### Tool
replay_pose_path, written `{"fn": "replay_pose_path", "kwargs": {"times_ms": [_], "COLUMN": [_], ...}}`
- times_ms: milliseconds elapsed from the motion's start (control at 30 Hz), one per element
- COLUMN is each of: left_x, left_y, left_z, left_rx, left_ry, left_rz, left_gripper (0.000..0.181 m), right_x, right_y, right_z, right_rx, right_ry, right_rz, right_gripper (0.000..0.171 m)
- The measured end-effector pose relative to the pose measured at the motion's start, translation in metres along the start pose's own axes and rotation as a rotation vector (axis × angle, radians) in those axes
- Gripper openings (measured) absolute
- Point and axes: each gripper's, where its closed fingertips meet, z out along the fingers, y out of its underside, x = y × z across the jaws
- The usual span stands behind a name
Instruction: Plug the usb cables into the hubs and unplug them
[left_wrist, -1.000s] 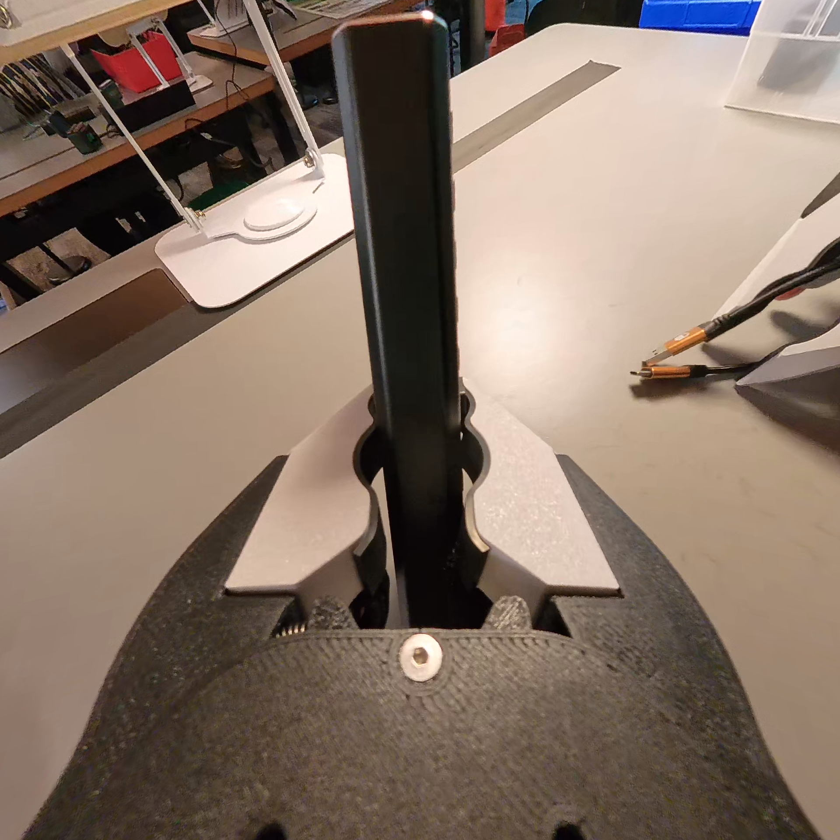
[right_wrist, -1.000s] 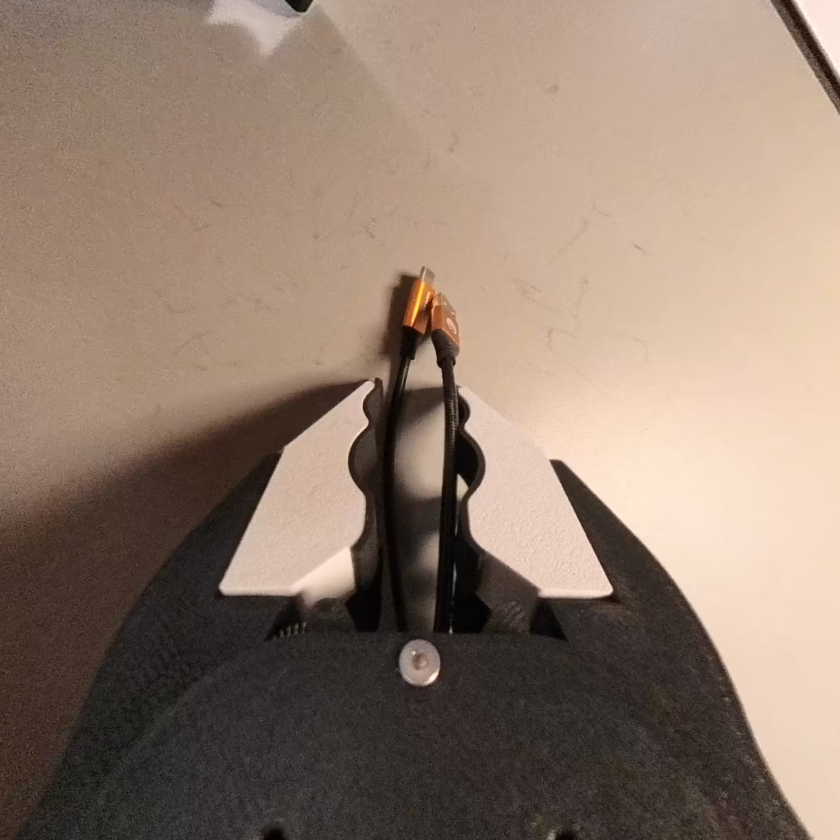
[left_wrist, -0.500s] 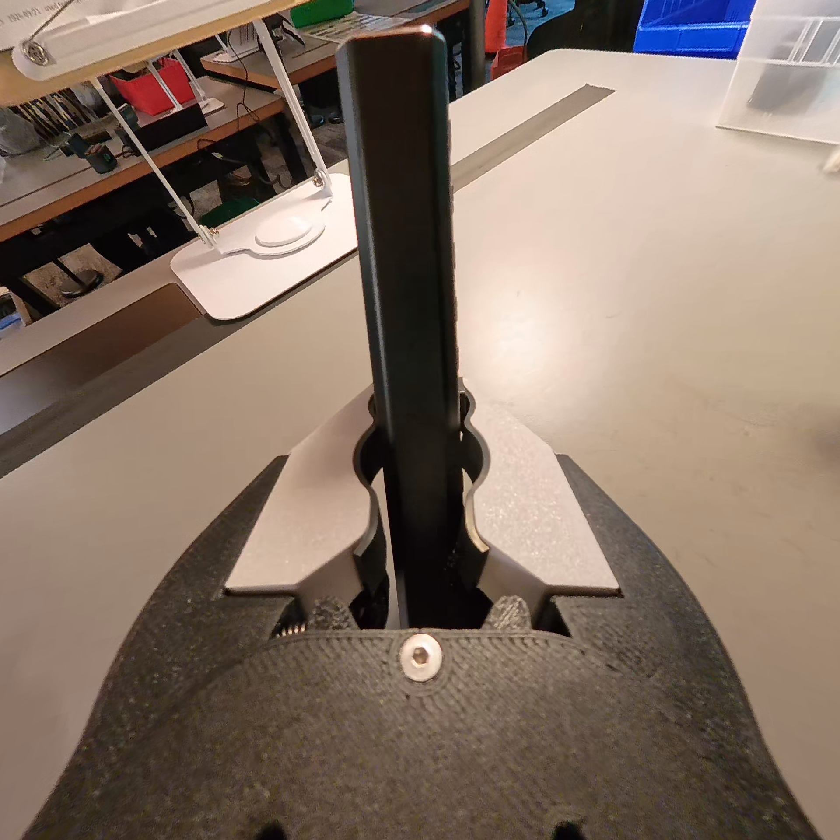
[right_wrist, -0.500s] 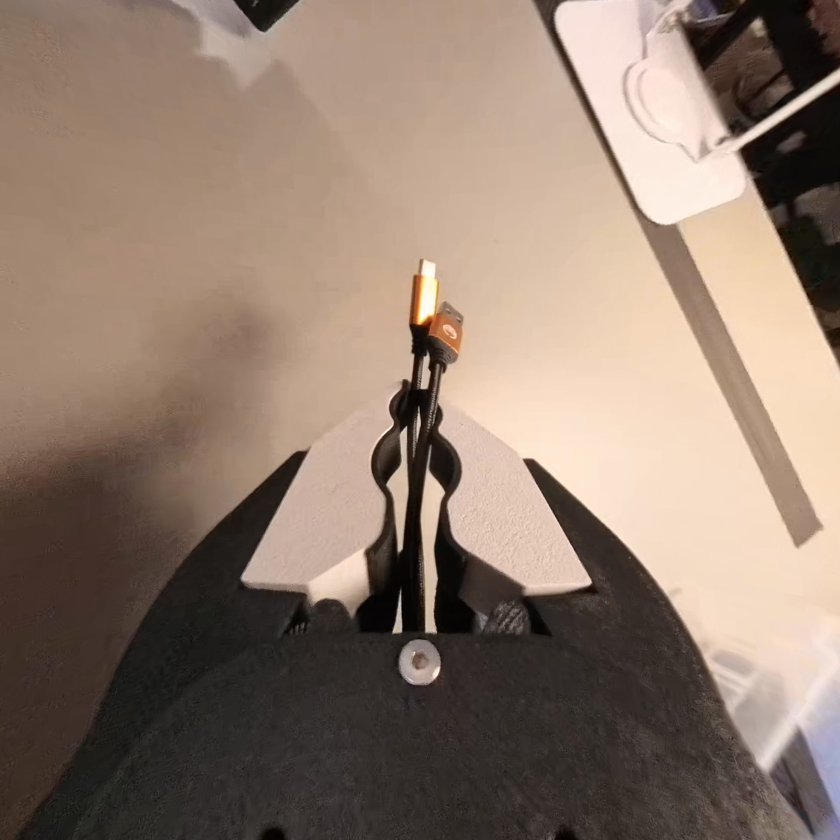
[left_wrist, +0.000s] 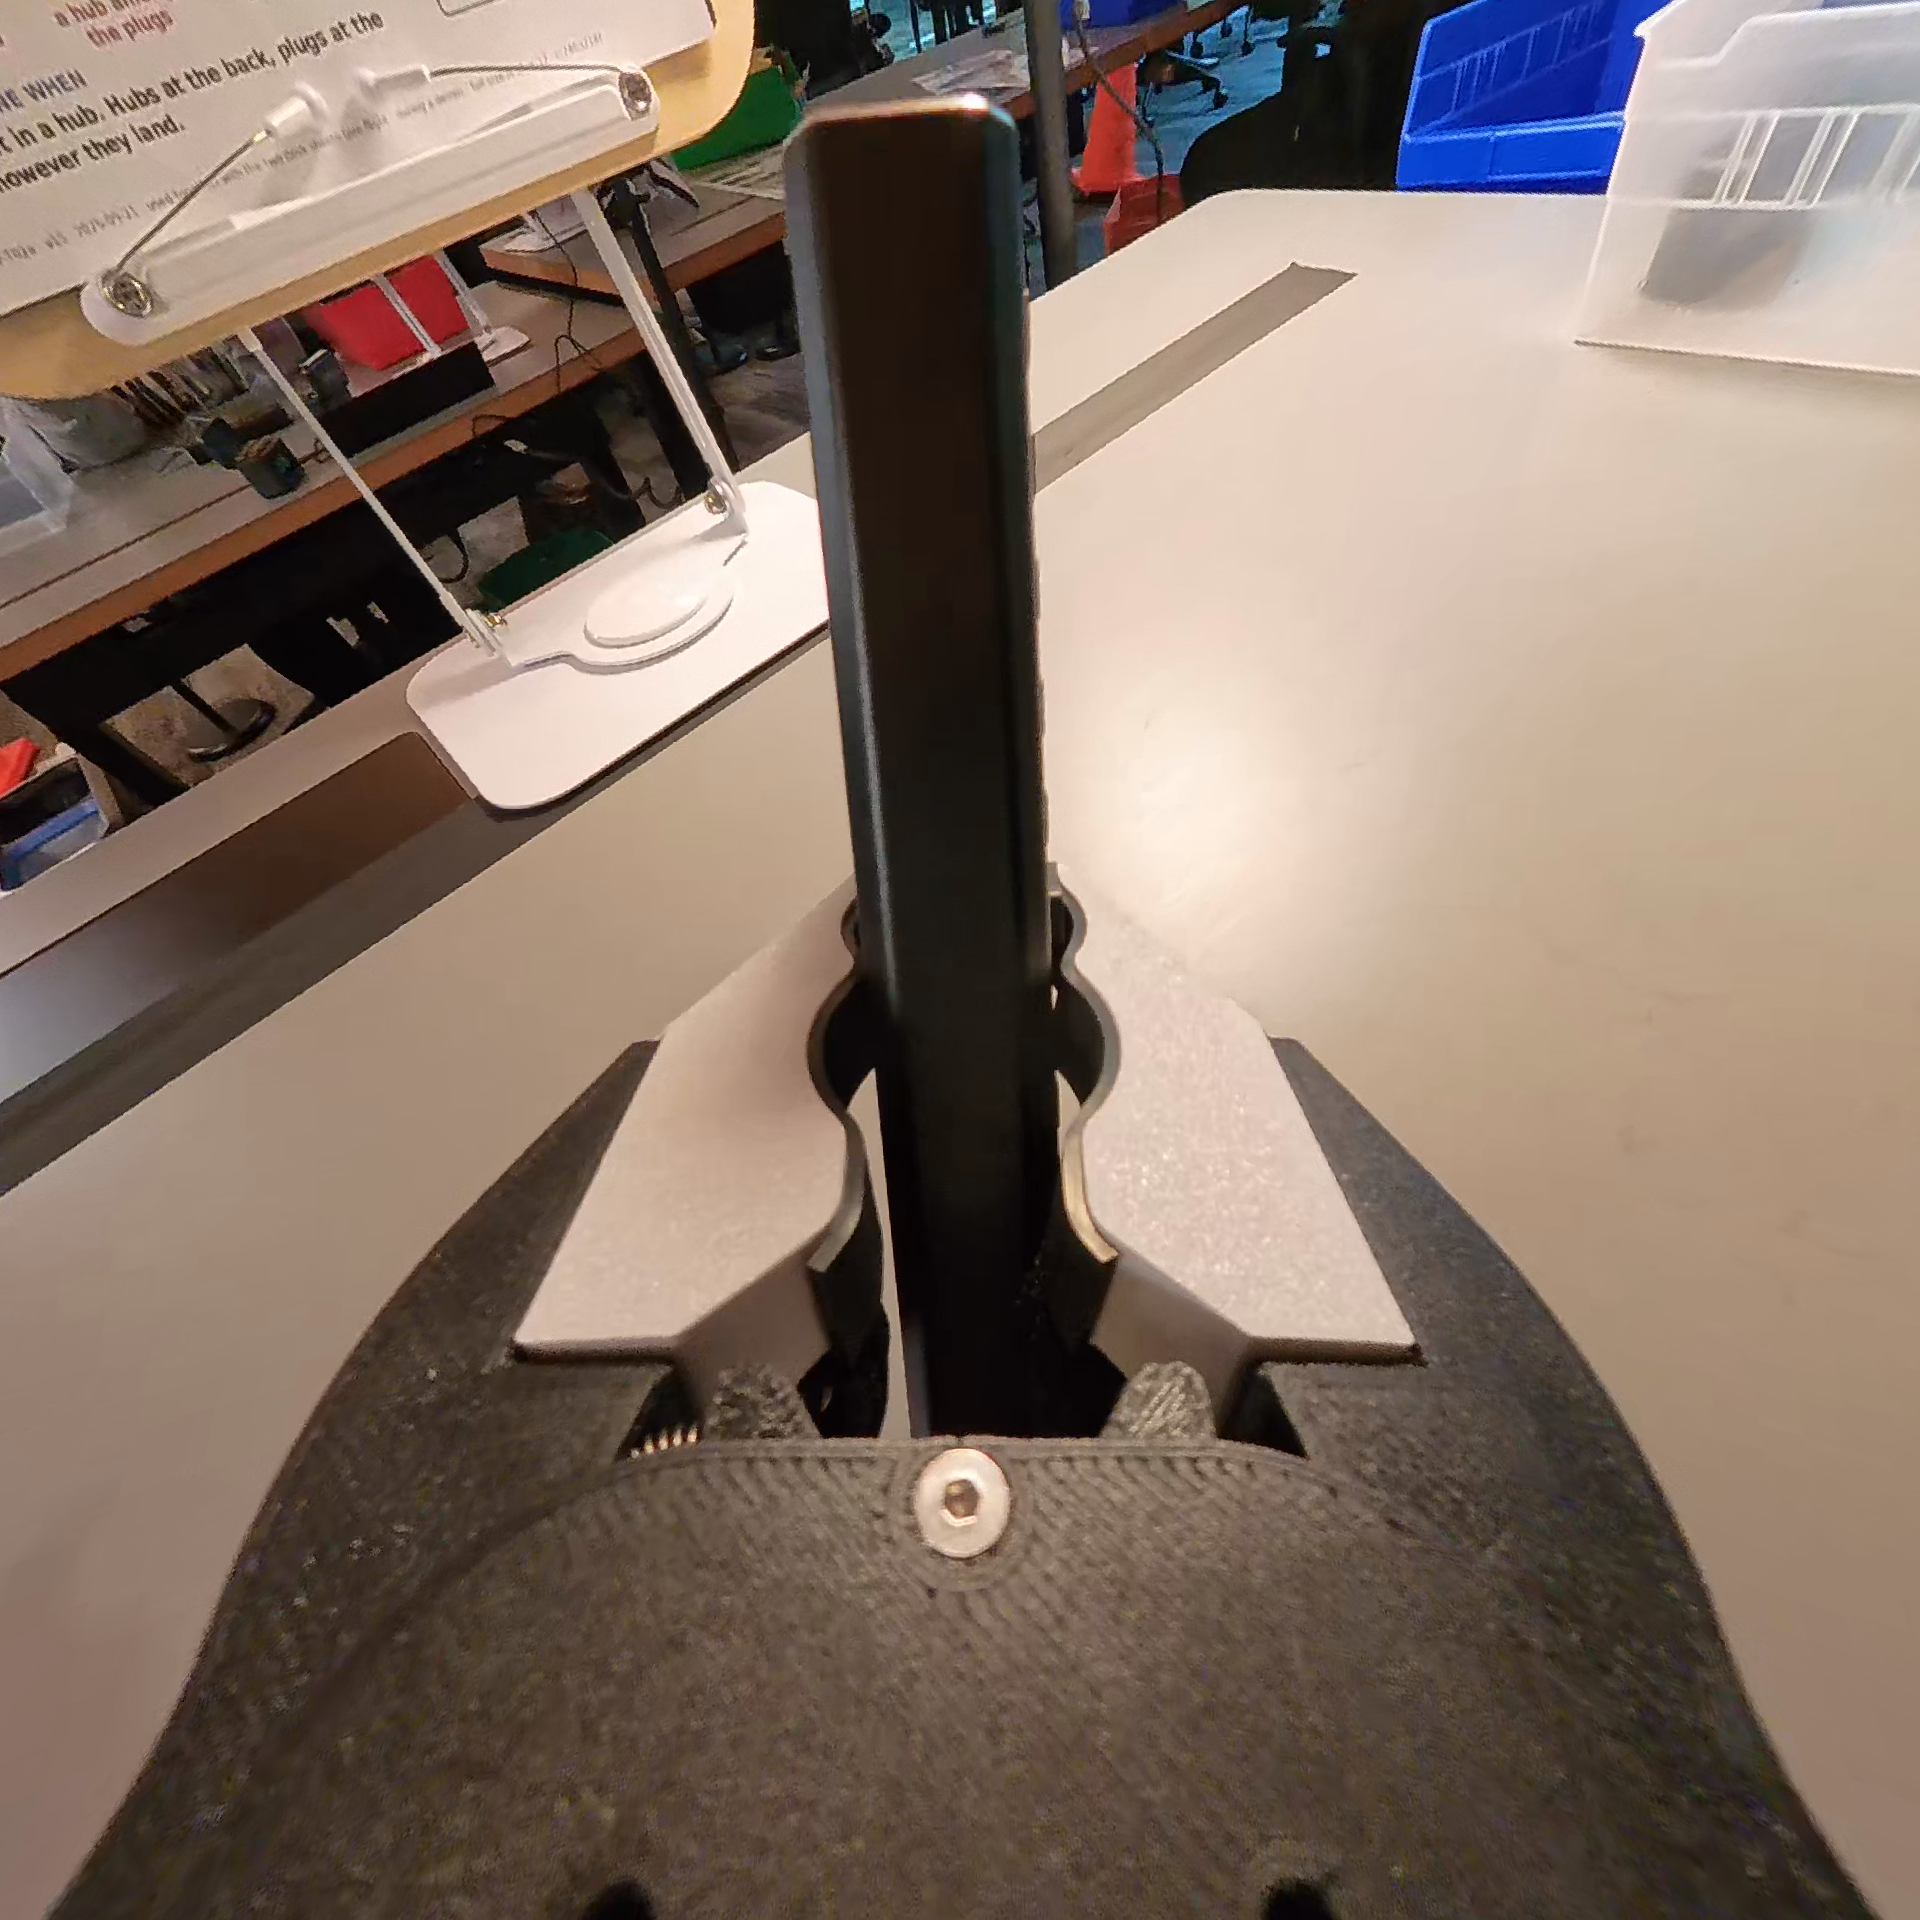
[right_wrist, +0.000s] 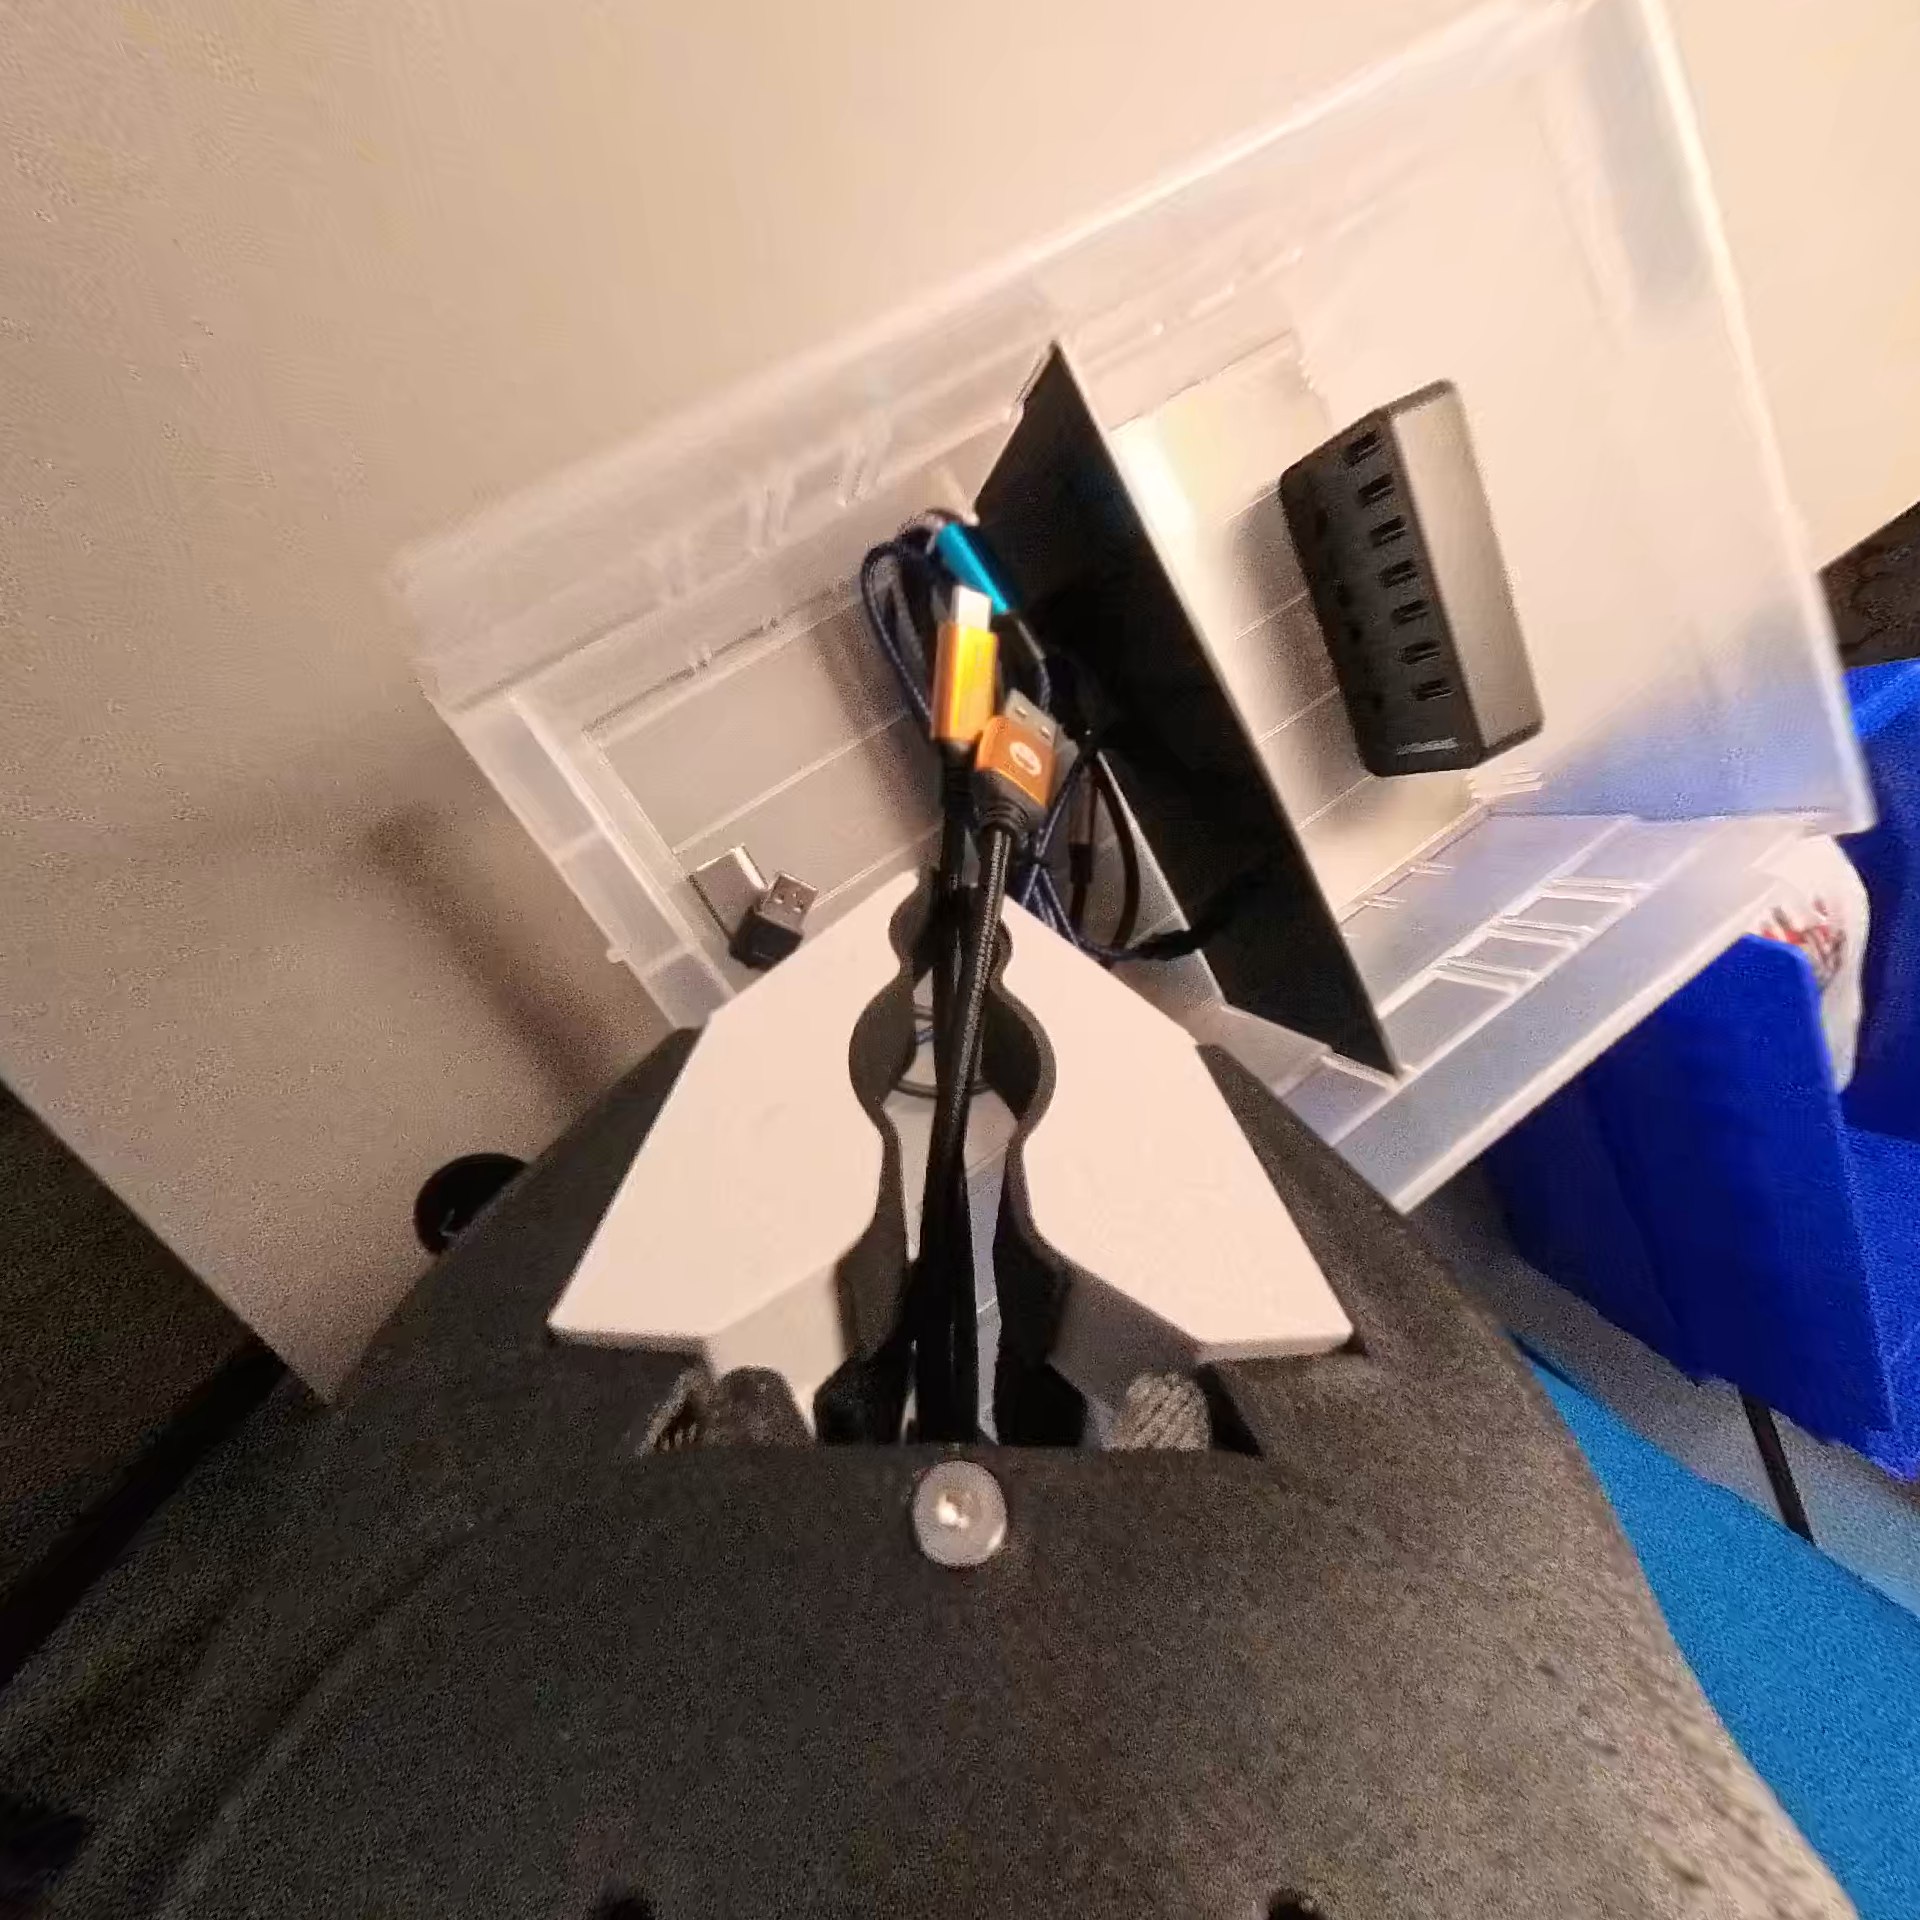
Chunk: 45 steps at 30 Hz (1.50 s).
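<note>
My left gripper (left_wrist: 961, 914) is shut on a long slim black hub (left_wrist: 925, 520) that stands out forward between the fingers, above the beige table (left_wrist: 1455, 831). My right gripper (right_wrist: 951, 904) is shut on a black braided cable; its two orange plugs (right_wrist: 961, 675) (right_wrist: 1018, 764) stick out past the fingertips. They hang over a clear plastic bin (right_wrist: 727, 499). The bin holds a black multi-port hub (right_wrist: 1403, 582), a dark flat panel (right_wrist: 1143, 675), a blue cable with a blue plug (right_wrist: 971, 556) and two grey plugs (right_wrist: 764, 899).
A white stand (left_wrist: 623, 665) carrying a printed board stands at the table's left edge. The clear bin also shows in the left wrist view (left_wrist: 1766, 208) at the far right. Blue bins (right_wrist: 1714, 1195) sit beside the table past the clear bin. Workbenches lie beyond the table. The tips of one gripper are about 55 centimetres away from the tips of the other.
My right gripper closed on the cable, lifted it off the table and swung it over the clear bin. The left gripper tilted up a little, still holding the black hub.
</note>
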Motion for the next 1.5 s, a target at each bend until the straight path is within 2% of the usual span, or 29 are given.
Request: {"fn": "replay_pose_path", "kwargs": {"times_ms": [133, 200, 300, 433, 567, 733, 867, 967, 1133, 1200, 1233, 1267, 1300, 1433, 1500], "left_x": [0.006, 0.008, 0.012, 0.019, 0.044, 0.095, 0.128, 0.146, 0.166, 0.171, 0.174, 0.176, 0.177, 0.161, 0.140], "left_y": [0.002, 0.005, 0.007, 0.002, -0.007, -0.023, -0.035, -0.044, -0.050, -0.048, -0.048, -0.047, -0.048, -0.057, -0.058], "left_z": [0.002, 0.003, 0.003, 0.003, 0.001, -0.008, -0.020, -0.034, -0.055, -0.056, -0.058, -0.060, -0.060, -0.046, -0.037], "left_rx": [-0.002, -0.011, -0.018, -0.009, 0.019, 0.085, 0.148, 0.203, 0.249, 0.239, 0.238, 0.240, 0.241, 0.263, 0.282], "left_ry": [0.010, 0.016, 0.027, 0.068, 0.182, 0.452, 0.656, 0.803, 0.986, 1.002, 1.012, 1.023, 1.018, 0.855, 0.711], "left_rz": [0.004, 0.007, 0.015, 0.014, -0.014, -0.126, -0.196, -0.226, -0.244, -0.226, -0.216, -0.206, -0.202, -0.230, -0.221], "left_gripper": [0.031, 0.031, 0.031, 0.031, 0.030, 0.030, 0.030, 0.030, 0.031, 0.031, 0.031, 0.031, 0.031, 0.049, 0.049], "right_x": [0.006, 0.014, 0.024, 0.040, 0.030, -0.029, -0.093, -0.137, -0.186, -0.198, -0.199, -0.197, -0.197, -0.180, -0.154], "right_y": [0.008, 0.004, -0.003, -0.021, -0.080, -0.183, -0.260, -0.309, -0.366, -0.380, -0.383, -0.385, -0.385, -0.375, -0.363], "right_z": [0.034, 0.038, 0.029, 0.006, -0.007, 0.015, 0.047, 0.067, 0.074, 0.068, 0.067, 0.068, 0.066, 0.053, 0.038], "right_rx": [-0.085, -0.102, -0.097, -0.037, 0.083, 0.221, 0.371, 0.526, 0.777, 0.859, 0.880, 0.893, 0.902, 0.897, 0.878], "right_ry": [0.030, 0.064, 0.103, 0.199, 0.286, 0.258, 0.109, -0.071, -0.376, -0.480, -0.504, -0.502, -0.497, -0.333, -0.176], "right_rz": [-0.090, -0.115, -0.116, -0.094, -0.106, -0.183, -0.197, -0.120, 0.048, 0.115, 0.151, 0.168, 0.148, 0.082, 0.056], "right_gripper": [0.006, 0.024, 0.033, 0.034, 0.035, 0.043, 0.049, 0.053, 0.055, 0.055, 0.047, 0.031, 0.031, 0.027, 0.026]}}
